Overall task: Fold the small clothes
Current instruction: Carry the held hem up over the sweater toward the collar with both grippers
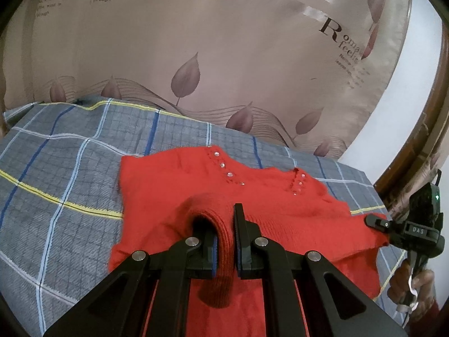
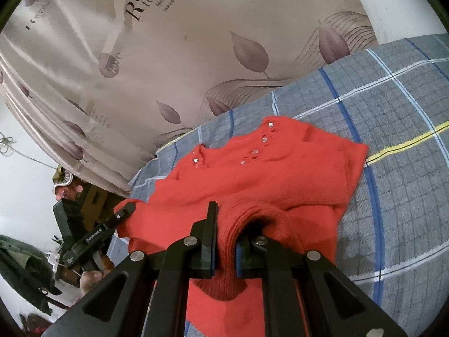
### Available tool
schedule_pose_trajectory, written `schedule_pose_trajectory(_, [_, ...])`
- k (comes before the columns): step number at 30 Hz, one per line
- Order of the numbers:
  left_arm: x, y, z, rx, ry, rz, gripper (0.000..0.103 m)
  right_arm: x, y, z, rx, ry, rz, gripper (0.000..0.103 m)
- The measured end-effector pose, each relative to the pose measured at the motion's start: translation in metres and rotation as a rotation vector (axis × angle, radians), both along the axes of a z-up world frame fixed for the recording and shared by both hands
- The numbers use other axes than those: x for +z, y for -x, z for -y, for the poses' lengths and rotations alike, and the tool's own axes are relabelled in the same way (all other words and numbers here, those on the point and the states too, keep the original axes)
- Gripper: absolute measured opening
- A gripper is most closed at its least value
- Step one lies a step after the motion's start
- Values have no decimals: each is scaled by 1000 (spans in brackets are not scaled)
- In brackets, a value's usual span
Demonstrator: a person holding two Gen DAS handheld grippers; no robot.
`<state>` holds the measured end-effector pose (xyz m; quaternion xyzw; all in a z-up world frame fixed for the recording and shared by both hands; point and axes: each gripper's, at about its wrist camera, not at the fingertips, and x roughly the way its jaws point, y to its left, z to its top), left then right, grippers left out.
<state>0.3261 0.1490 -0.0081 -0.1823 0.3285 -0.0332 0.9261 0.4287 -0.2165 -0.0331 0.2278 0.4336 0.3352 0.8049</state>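
A small red knit sweater with shiny studs at its neckline lies on the plaid bed cover. My left gripper is shut on a ribbed edge of the sweater, bunched between its jaws. My right gripper is shut on another ribbed edge of the same sweater. The right gripper also shows at the far right of the left wrist view, at the sweater's right edge. The left gripper shows at the left of the right wrist view.
The bed cover is grey with blue, white and yellow lines. A beige curtain with leaf prints hangs right behind the bed. A wooden frame stands at the right. Dark clutter lies beside the bed.
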Motion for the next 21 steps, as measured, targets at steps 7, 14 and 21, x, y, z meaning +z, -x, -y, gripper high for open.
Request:
schedule_pose_trajectory(7, [-7,-10,-4,14,4,-12,9,-5,-11,-4,2,2,-15,10])
schedule_pose_trajectory(14, [-14,-20,-8,22,14,-29,10,-11,-17,-6,0,6,-27,10])
schedule_pose_trajectory(21, [-19,-30,-11,28,12,-49,10,-21,-26,-6,-4,-3,-51,10])
